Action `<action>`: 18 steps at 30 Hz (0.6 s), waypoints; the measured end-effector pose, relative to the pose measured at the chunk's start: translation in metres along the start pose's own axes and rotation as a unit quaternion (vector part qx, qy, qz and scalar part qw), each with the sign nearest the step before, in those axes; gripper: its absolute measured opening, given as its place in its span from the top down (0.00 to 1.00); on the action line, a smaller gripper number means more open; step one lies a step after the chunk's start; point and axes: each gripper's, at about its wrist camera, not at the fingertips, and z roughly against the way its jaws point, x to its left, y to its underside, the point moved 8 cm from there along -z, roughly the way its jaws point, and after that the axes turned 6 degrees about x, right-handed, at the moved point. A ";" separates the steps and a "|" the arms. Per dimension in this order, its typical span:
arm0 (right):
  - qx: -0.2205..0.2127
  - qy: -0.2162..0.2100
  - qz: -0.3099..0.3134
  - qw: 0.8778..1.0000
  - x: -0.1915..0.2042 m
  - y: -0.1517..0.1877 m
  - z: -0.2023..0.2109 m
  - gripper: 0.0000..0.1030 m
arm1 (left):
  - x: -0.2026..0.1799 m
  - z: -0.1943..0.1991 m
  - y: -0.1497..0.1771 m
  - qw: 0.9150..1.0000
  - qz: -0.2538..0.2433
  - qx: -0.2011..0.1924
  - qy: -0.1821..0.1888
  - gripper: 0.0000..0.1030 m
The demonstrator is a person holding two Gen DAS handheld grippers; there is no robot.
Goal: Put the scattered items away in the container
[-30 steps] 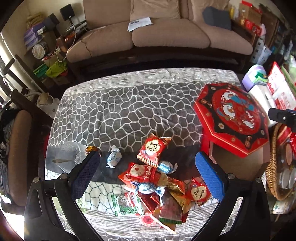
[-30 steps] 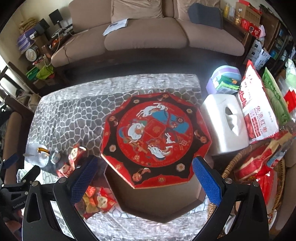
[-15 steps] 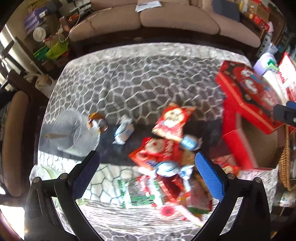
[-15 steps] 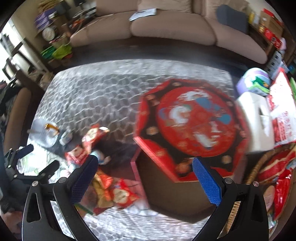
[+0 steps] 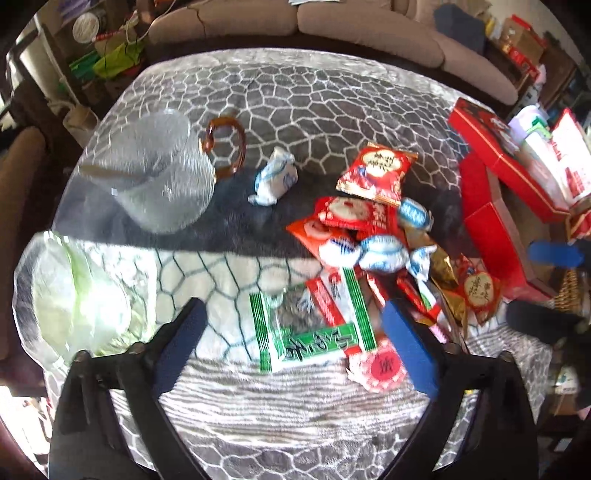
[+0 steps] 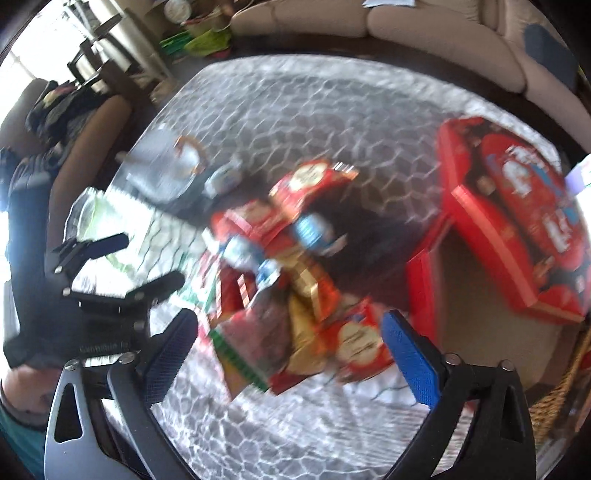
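Observation:
A heap of snack packets and wrapped candies (image 5: 369,251) lies on the grey patterned tablecloth; it also shows, blurred, in the right wrist view (image 6: 291,280). A green-and-white packet (image 5: 314,325) lies at its near edge and one blue-white candy (image 5: 275,179) lies apart to the left. The red octagonal box (image 6: 461,295) stands open at the right, its decorated lid (image 6: 528,214) resting across its far side. My left gripper (image 5: 295,343) is open, low over the green packet. My right gripper (image 6: 288,350) is open, just above the heap's near side.
A glass mug (image 5: 155,170) with an amber handle stands left of the heap, with a clear plastic bag (image 5: 74,299) in front of it. A wicker basket (image 6: 565,387) sits at the right table edge. A sofa (image 5: 332,26) runs behind the table.
Both grippers have swung left and down toward the snack heap. The left one now hovers over the green packet; the right one has left the box and hovers over the heap.

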 end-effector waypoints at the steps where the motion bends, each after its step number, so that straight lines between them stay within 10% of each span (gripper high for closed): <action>1: 0.003 -0.002 0.004 1.000 0.003 0.004 -0.004 0.12 | 0.000 0.000 0.003 1.000 0.002 0.001 0.007 0.21; 18: 0.006 0.000 0.059 0.998 0.027 0.054 -0.035 0.83 | -0.046 -0.001 0.017 0.997 -0.005 0.015 0.071 0.21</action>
